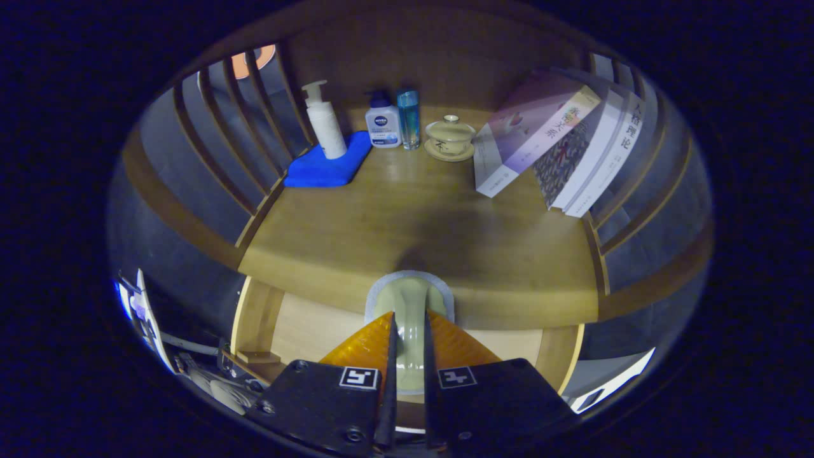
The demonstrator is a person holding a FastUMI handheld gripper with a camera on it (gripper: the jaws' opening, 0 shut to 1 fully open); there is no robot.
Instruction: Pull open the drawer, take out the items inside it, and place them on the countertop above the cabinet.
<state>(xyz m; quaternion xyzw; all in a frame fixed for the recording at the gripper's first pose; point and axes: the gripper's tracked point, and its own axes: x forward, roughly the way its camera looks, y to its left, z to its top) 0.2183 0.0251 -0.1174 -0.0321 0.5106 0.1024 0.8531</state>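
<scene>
Wooden countertop [420, 235] spreads beyond the gripper [410, 318], whose two fingers [375, 340] are clamped narrowly on a pale green ceramic item [410, 312] held up at the counter's front edge. The item, seemingly a spoon-shaped or handled piece with a whitish rim, stands between the fingers, its rounded top overlapping the edge of the counter; whether it touches the wood cannot be told from this angle. Below the counter the drawer [305, 327] stands pulled open, its light inner floor and wooden side walls visible on either side of the fingers.

At the back of the counter, a white pump bottle [324, 124] stands on a blue cloth [327, 165]. Just beside them are a small white bottle with a dark cap [382, 124] and a clear blue bottle [409, 117], then a lidded tea bowl on a saucer [450, 137]. Several books [559, 140] lean together against the slatted rail [636, 184] on the far side. Matching slats [229, 127] close off the opposite end, behind the cloth.
</scene>
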